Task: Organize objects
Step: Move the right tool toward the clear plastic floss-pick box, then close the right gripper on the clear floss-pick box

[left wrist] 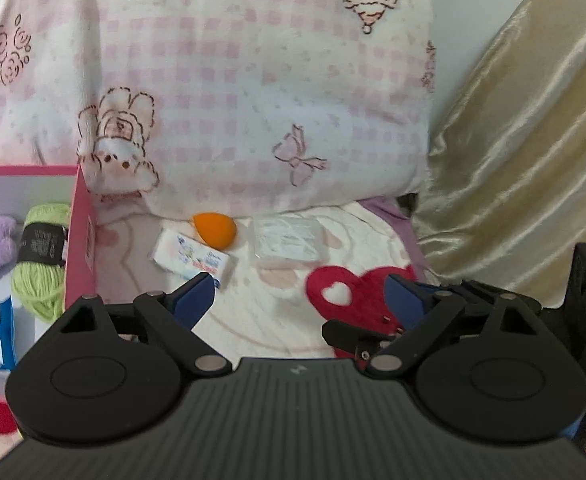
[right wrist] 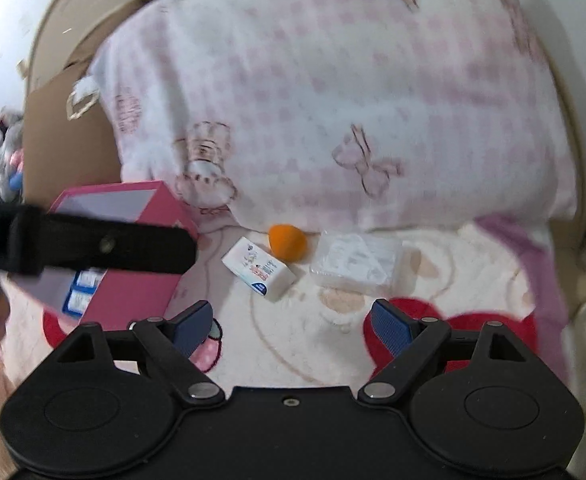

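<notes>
Tissue pack point(left wrist: 192, 258), orange sponge point(left wrist: 214, 229) and clear packet point(left wrist: 289, 240) lie loose on the blanket point(left wrist: 253, 320), at the foot of the pillow point(left wrist: 253, 100). Pink box point(left wrist: 80, 240) stands at the blanket's left, yarn point(left wrist: 41, 264) already inside. Left gripper point(left wrist: 299, 294) spread, jaws empty, short of the pack. Right gripper point(right wrist: 291, 326) spread, empty, short of the packet. Judgement: straddle the pack's narrow sides, press lightly into the soft blanket, clench squarely before lifting toward the box.

The left gripper point(left wrist: 299, 290) is pointing downward with its blue fingers point(left wrist: 195, 294) spread wide and nothing between them. The right gripper point(right wrist: 291, 322) is angling down likewise, its jaws standing wide apart and gripping nothing.
</notes>
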Action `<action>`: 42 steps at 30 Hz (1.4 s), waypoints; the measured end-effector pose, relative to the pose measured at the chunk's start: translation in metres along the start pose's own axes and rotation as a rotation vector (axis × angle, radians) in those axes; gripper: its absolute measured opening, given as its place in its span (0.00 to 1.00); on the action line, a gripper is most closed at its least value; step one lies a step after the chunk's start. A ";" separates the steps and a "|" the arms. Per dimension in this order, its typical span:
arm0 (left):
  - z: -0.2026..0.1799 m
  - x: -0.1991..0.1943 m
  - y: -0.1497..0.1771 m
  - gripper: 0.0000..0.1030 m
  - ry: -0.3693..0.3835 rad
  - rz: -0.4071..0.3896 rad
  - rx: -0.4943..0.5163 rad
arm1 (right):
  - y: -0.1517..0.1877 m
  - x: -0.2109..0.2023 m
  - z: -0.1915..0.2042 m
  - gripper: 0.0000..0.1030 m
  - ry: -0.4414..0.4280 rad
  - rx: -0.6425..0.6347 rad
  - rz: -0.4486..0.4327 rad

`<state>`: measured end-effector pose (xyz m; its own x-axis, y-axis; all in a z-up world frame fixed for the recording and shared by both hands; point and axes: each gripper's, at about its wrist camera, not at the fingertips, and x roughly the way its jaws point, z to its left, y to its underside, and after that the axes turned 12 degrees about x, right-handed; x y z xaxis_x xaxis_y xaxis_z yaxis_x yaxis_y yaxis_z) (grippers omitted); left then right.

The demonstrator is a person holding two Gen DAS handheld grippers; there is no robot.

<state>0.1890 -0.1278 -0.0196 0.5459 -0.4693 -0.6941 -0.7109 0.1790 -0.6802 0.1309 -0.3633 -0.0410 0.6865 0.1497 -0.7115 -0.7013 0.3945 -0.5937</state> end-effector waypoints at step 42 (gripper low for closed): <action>0.040 0.153 0.037 0.54 0.035 -0.131 -0.023 | 0.005 0.118 -0.062 0.56 0.158 -0.094 -0.086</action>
<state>0.2640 -0.1582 -0.1610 0.6192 -0.5174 -0.5907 -0.6445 0.0949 -0.7587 0.1965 -0.3997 -0.1515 0.7109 -0.0284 -0.7027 -0.6615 0.3124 -0.6818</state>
